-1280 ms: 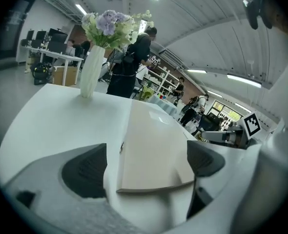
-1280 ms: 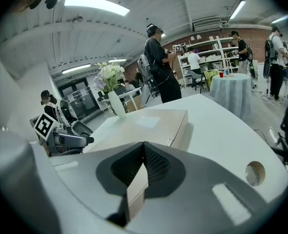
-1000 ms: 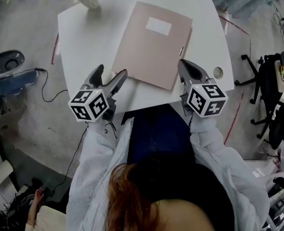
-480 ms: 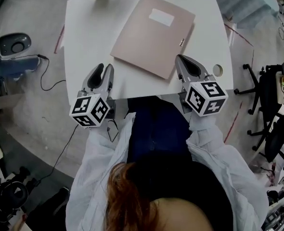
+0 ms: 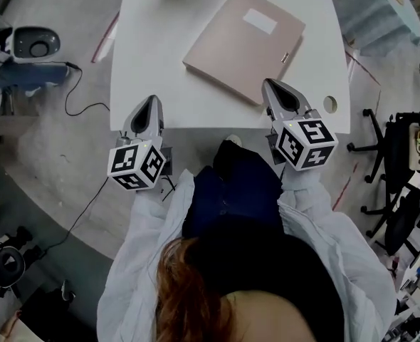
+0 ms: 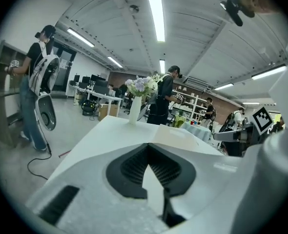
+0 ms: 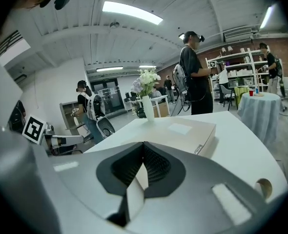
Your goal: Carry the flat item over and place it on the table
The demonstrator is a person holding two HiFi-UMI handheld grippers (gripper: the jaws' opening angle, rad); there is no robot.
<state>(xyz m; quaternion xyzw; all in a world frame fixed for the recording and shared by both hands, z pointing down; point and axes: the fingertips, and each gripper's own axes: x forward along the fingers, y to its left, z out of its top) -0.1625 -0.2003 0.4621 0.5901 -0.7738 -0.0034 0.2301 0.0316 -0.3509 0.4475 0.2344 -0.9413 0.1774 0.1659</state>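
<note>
A pink folder (image 5: 245,45) lies flat on the white counter (image 5: 153,63); the left tongs (image 5: 147,105) and right tongs (image 5: 275,95), both pressed together and empty, should probably back away without nudging it.

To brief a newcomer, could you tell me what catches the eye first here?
A pink flat folder lies on the white table, toward its right side. The left gripper and right gripper hover shut and empty at its near edge; a vase of flowers stands at the far edge.
</note>
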